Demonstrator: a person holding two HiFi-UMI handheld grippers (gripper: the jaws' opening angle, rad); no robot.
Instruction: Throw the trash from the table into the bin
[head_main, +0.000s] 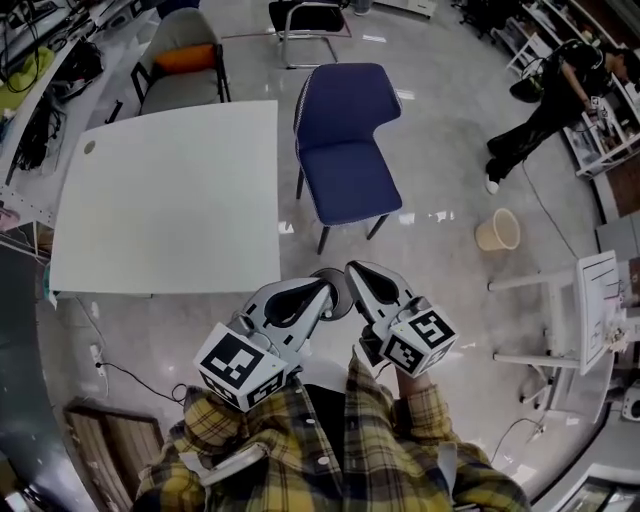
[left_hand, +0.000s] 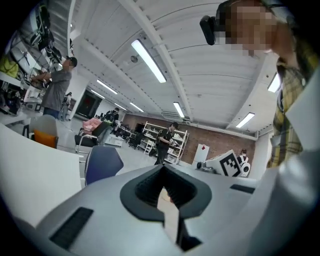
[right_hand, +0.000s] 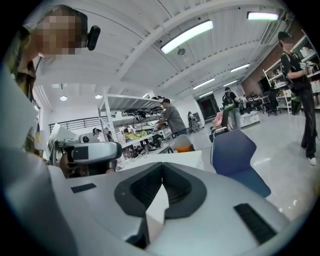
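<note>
White square desk (head_main: 170, 190) at eleven o'clock looks bare, no trash showing. The round beige bin (head_main: 497, 231) stands on the floor at three o'clock, beyond the blue chair (head_main: 345, 150). Clenched and empty, the left hand-held gripper (left_hand: 162, 168) and right hand-held gripper (right_hand: 161, 166) sit nose to nose. Risk: they knock together, or a scrap out of sight gets missed.

Your plaid shirt (head_main: 330, 460) cut off by the bottom edge, metal chair (head_main: 308, 22) cropped at top, shelf clutter (head_main: 40, 60) at upper left too small to identify.
</note>
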